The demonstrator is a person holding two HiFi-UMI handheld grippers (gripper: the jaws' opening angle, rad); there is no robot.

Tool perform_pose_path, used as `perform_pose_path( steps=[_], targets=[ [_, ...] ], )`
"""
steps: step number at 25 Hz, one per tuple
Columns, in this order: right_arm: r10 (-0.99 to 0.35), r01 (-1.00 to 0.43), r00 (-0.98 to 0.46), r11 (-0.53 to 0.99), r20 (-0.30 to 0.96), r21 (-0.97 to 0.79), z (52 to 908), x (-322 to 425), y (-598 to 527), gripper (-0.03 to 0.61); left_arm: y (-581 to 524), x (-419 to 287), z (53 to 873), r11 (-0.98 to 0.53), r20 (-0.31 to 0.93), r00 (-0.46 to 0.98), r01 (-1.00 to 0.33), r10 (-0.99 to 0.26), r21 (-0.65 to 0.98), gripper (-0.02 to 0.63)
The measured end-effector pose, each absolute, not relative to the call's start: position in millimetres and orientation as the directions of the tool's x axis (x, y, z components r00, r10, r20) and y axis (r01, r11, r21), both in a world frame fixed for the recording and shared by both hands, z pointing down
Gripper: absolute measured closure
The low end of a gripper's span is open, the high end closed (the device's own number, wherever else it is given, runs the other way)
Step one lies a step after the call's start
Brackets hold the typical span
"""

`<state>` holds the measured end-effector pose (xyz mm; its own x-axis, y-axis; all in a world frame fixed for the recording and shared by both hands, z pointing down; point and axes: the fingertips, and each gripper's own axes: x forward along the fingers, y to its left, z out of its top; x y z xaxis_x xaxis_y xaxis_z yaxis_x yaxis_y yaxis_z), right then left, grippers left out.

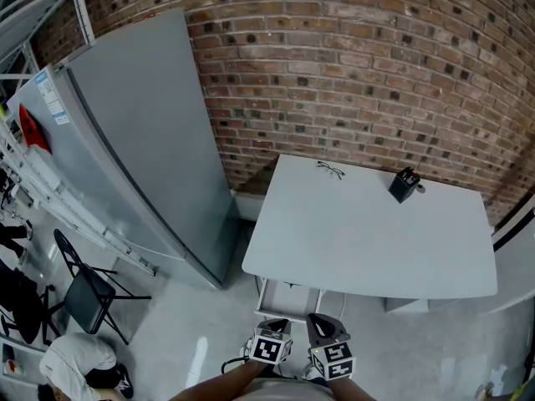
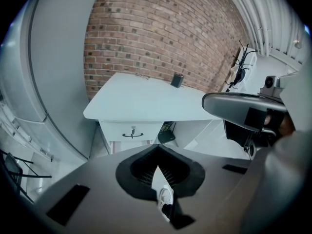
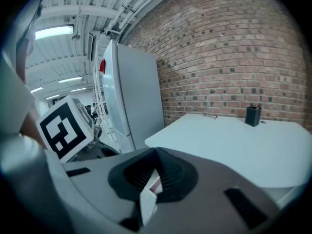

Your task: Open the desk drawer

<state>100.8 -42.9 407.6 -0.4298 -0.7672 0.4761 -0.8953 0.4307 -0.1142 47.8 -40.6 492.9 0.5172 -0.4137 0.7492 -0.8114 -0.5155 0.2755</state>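
The brick wall (image 1: 351, 65) fills the background, and a tall grey refrigerator (image 1: 142, 140) stands against it on your left. To the right of the refrigerator is the white desk (image 1: 368, 232), its far edge against the wall and its near edge facing you. Below the left end of that near edge you will find the drawer (image 2: 131, 129). The left gripper view shows its white front closed flush under the desktop, with a dark handle (image 2: 132, 134) at its centre. A dark folding chair (image 1: 84, 295) stands on the floor left of the refrigerator, well apart from the desk. Both tools are held low, side by side, in front of the drawer and clear of it; neither touches the handle. The left tool (image 2: 157, 155) is closed, its jaws together with nothing gripped between them. The right tool (image 3: 156, 157) is also closed and holds nothing. It points over the desktop rather than at the drawer. On the desk, a black pen holder (image 1: 404, 185) stands near the far right corner. A pair of glasses (image 1: 331, 170) lies near the far edge, to the left of the holder.
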Motion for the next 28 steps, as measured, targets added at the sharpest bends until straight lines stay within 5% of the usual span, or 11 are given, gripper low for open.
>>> perform_pose_path(
  steps=[28],
  targets=[
    [-0.746, -0.884, -0.447, 0.454, 0.493, -0.113, 411, 79, -50, 0.563, -50, 23, 495, -0.495, 0.745, 0.508, -0.824, -0.433, 0.274, 0.606]
  ],
)
